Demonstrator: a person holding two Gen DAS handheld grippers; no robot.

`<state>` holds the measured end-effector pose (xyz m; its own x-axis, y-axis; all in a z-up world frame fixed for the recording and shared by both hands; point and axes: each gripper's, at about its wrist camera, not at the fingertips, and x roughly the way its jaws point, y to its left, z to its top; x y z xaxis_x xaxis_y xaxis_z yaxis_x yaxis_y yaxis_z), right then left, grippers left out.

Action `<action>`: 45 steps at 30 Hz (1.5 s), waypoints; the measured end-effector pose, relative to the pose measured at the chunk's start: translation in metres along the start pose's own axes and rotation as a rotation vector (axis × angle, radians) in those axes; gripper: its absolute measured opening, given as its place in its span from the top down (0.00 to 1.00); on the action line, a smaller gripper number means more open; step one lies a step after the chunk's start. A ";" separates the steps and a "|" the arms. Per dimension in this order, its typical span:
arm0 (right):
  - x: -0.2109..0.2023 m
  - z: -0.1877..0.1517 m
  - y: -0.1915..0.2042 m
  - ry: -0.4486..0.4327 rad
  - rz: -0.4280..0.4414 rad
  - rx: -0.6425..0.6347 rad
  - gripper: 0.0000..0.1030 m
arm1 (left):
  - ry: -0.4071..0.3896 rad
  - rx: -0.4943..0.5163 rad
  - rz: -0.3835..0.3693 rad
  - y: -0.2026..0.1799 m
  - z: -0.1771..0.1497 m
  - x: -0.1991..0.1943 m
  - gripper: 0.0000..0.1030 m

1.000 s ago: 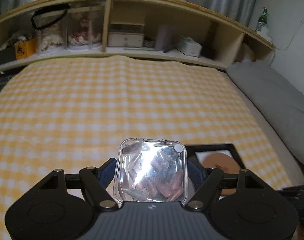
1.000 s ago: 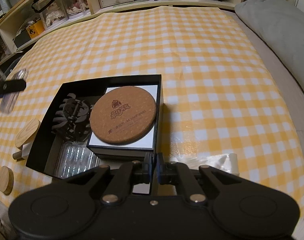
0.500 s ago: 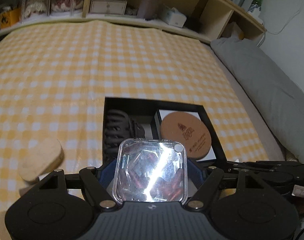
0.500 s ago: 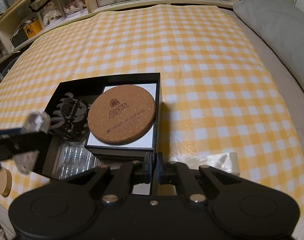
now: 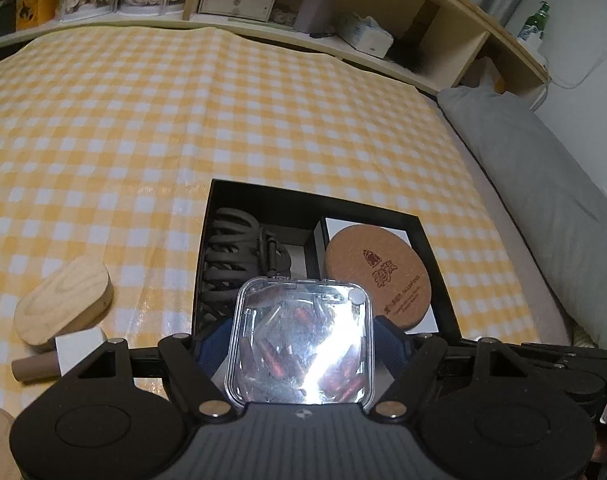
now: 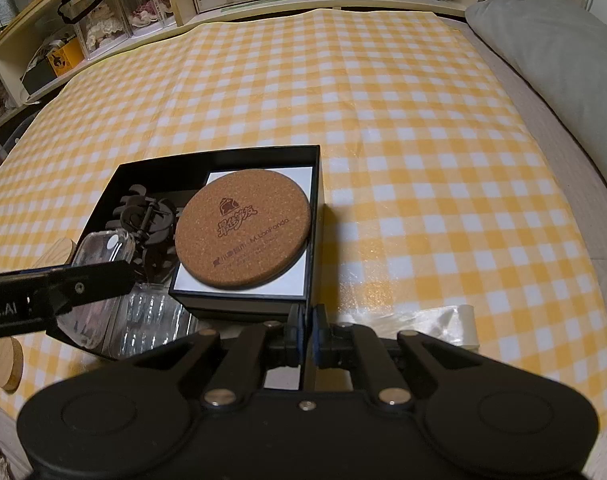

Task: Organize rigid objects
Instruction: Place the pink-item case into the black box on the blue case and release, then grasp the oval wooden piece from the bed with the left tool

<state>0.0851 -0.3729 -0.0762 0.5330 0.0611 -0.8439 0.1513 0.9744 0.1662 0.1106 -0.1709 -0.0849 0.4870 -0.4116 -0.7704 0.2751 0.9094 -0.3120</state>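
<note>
Since a sec ago the left gripper (image 5: 301,344) has carried the clear case (image 5: 301,340) of small reddish pieces from over bare yellow-check cloth (image 5: 183,120) to a spot over the black box (image 5: 311,200), w/ the view tipping down so the box interior now fills the mid frame. Judged from that, the transport leg is about done and the drop-in is next. The jaws stand wide apart but are clamped on the case's two sides, blue pads pressed to it. In the right wrist view the case (image 6: 103,248) hangs over the box's left compartment, above the black claw clip (image 6: 143,220) and a clear ribbed tray (image 6: 151,320); whether it touches either can't be told. Case is a rounded near-square, so its long axis is hard to call; its broad lid faces the left wrist camera, its top edge pointing away along the fingers, tilted steeply down. Cork coaster (image 6: 243,228) lies on the white inner box at right. The right gripper (image 6: 308,336) is pinched shut on the box's near wall, steadying it.
</note>
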 end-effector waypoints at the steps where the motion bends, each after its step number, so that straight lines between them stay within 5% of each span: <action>1: 0.000 0.000 0.000 0.000 0.000 0.000 0.95 | -0.001 -0.007 0.001 0.001 -0.001 0.001 0.26; 9: 0.000 0.000 0.000 0.000 0.001 0.001 0.95 | 0.041 -0.059 0.020 0.006 0.000 0.007 0.17; 27: 0.001 -0.001 0.000 0.002 0.003 0.001 0.95 | 0.110 0.055 0.004 -0.008 -0.002 0.001 0.15; 34: 0.000 -0.001 0.000 0.002 0.008 0.008 0.95 | 0.086 0.094 0.032 -0.009 -0.004 -0.015 0.00; 45: -0.002 -0.002 -0.004 0.010 0.020 0.029 0.94 | -0.001 0.153 0.079 -0.010 -0.009 -0.065 0.00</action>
<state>0.0824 -0.3764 -0.0764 0.5279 0.0829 -0.8453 0.1650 0.9663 0.1978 0.0683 -0.1525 -0.0366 0.5132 -0.3391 -0.7884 0.3589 0.9192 -0.1618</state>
